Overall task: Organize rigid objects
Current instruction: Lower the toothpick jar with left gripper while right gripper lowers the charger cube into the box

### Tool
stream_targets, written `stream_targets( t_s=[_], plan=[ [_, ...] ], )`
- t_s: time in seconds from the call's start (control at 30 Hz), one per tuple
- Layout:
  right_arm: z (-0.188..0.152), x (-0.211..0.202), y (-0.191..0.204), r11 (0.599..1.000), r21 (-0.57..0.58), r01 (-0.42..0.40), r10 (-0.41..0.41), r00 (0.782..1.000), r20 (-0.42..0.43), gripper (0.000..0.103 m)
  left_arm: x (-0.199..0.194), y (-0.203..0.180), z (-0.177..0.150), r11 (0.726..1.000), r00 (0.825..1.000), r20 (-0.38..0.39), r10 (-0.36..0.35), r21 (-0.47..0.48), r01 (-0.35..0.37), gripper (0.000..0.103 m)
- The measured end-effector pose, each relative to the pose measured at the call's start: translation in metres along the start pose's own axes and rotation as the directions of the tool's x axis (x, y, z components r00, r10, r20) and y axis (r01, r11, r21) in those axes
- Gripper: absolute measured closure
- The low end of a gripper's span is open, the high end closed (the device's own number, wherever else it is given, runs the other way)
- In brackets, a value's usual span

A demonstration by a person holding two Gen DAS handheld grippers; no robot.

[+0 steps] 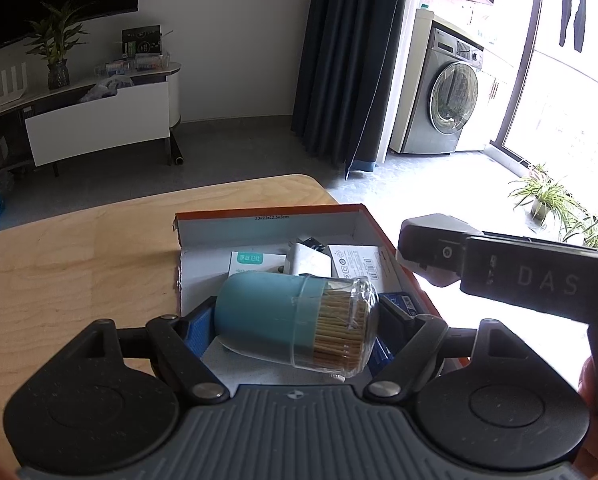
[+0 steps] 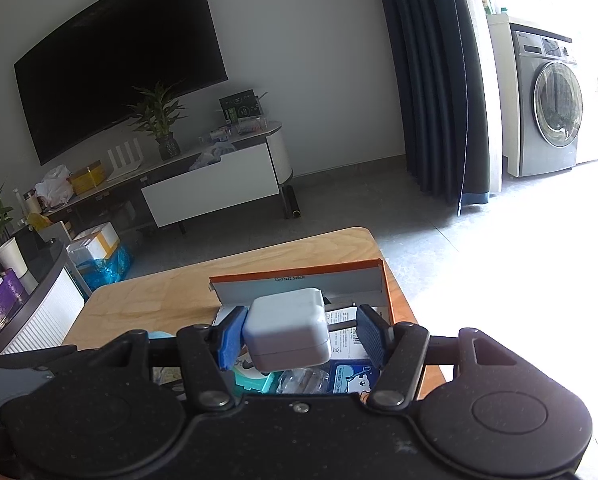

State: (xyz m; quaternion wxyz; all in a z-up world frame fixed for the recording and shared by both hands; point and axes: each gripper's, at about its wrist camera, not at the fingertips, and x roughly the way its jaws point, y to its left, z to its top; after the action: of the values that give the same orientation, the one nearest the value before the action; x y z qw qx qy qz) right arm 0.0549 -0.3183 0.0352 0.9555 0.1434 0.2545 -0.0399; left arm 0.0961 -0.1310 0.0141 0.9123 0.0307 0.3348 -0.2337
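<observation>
Teal plastic toothpick holder with a clear lid, packed with wooden toothpicks, lies on its side between the blue-padded fingers of the left gripper. Both pads appear to bear on its ends, though the right-hand contact is partly hidden behind the lid. Holder and gripper sit above the near end of the shallow orange-rimmed cardboard box, which rests on the light wooden table near its far right corner. Flat white packets, a white and green carton and a blue packet lie on the box floor.

In the right wrist view, the right gripper has a white rounded-square charger block between its fingers, spread wider than the block. The left blue pad touches the block's side, while a gap separates the block from the right pad. Whether the block is gripped or merely resting cannot be told. It sits above the same box, over the blue packet and clear plastic wrapping.

In the left wrist view, the right gripper's dark body crosses the box's right edge.
</observation>
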Motion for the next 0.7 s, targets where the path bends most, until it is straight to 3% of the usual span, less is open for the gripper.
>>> stream_targets(
  t_s=[0.7],
  plan=[
    [0.004,0.005,0.000,1.000,0.006,-0.005,0.005,1.000,0.001,0.031,0.004,0.007,0.011,1.000,1.000,0.006,0.023,-0.006,-0.023,0.021]
  ],
)
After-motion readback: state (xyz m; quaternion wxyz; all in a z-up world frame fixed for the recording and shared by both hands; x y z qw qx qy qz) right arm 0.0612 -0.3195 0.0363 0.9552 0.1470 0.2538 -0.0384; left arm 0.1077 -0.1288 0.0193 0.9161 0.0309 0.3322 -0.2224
